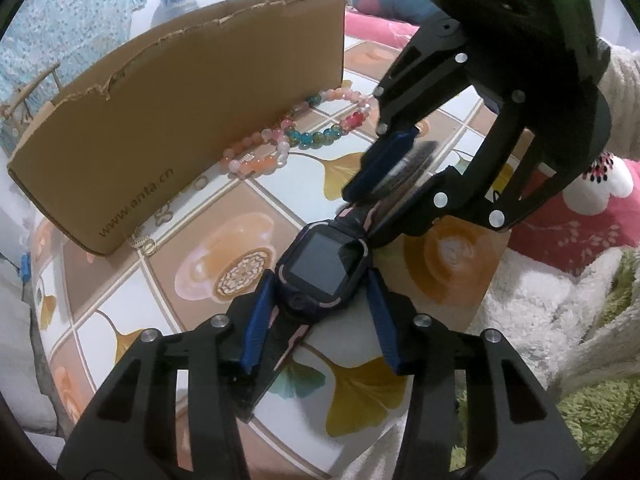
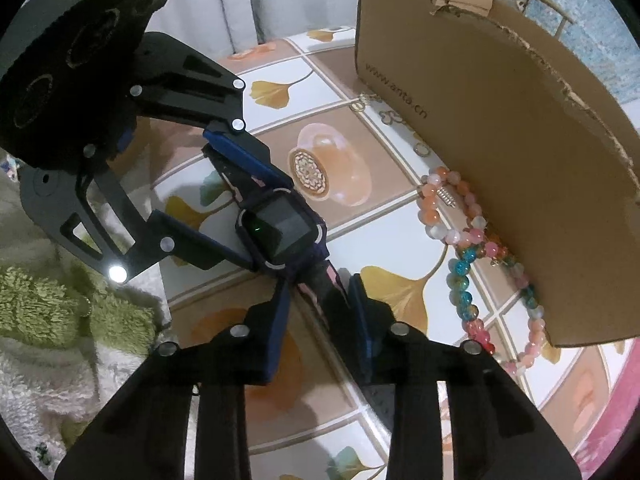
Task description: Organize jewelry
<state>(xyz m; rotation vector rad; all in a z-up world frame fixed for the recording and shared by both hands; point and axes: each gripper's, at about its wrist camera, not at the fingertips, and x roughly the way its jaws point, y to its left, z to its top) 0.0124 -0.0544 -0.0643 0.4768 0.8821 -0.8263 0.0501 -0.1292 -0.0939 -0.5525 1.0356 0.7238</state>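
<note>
A dark blue smartwatch [image 1: 324, 268] with a square screen and pink-lined strap hangs above the patterned tablecloth, held by both grippers. My left gripper [image 1: 320, 280] is shut on the watch body and its near strap. My right gripper [image 1: 372, 200] comes from the upper right and is shut on the far strap. In the right wrist view the watch [image 2: 280, 232] sits ahead of the right gripper [image 2: 320, 284], with the left gripper [image 2: 256, 216] clamping it from the left. Bead bracelets [image 1: 304, 136] lie against a cardboard box [image 1: 180, 120].
The box [image 2: 500, 152] stands on the table with the bracelets [image 2: 468, 248] along its base. Small metal rings and clasps [image 1: 144, 242] lie by its corner. Fluffy green and white blankets [image 1: 560, 340] and pink floral cushions border the table.
</note>
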